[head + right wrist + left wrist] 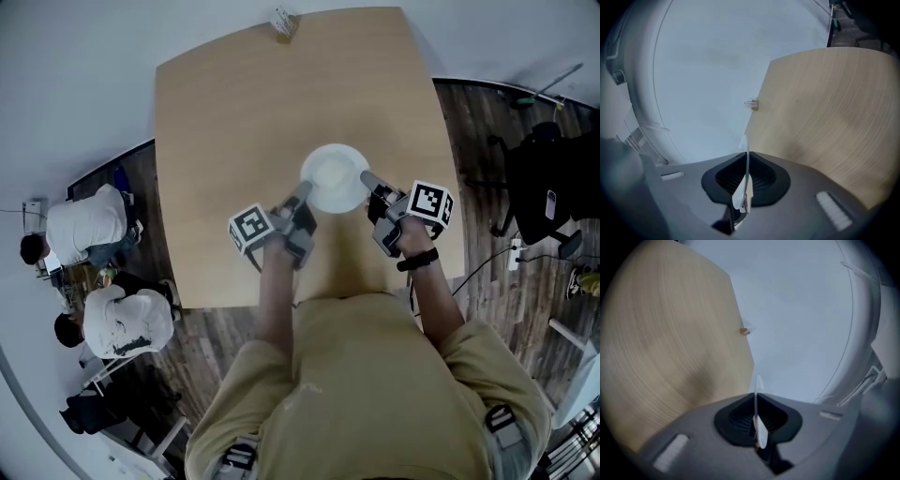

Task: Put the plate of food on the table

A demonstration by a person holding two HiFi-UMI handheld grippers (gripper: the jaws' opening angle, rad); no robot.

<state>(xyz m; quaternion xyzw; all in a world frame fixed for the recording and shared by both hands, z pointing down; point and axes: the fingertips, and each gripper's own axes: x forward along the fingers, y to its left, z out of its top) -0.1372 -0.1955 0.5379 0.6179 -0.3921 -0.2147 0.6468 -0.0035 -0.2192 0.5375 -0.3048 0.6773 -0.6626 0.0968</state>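
Note:
A white round plate (335, 178) hangs over the middle of the light wooden table (234, 103), held between both grippers. Whatever lies on it is pale and hard to make out. My left gripper (302, 193) is shut on the plate's left rim, and my right gripper (368, 181) is shut on its right rim. In the left gripper view the plate rim (758, 425) shows edge-on as a thin white sliver pinched between the dark pads. The right gripper view shows the plate rim (742, 185) the same way. Whether the plate touches the tabletop I cannot tell.
A small tan and white object (284, 21) lies at the table's far edge, also visible as a small object (745, 331) from the left gripper. Two people in white shirts (89, 227) sit at the left. A black chair (553, 183) stands on the wooden floor at the right.

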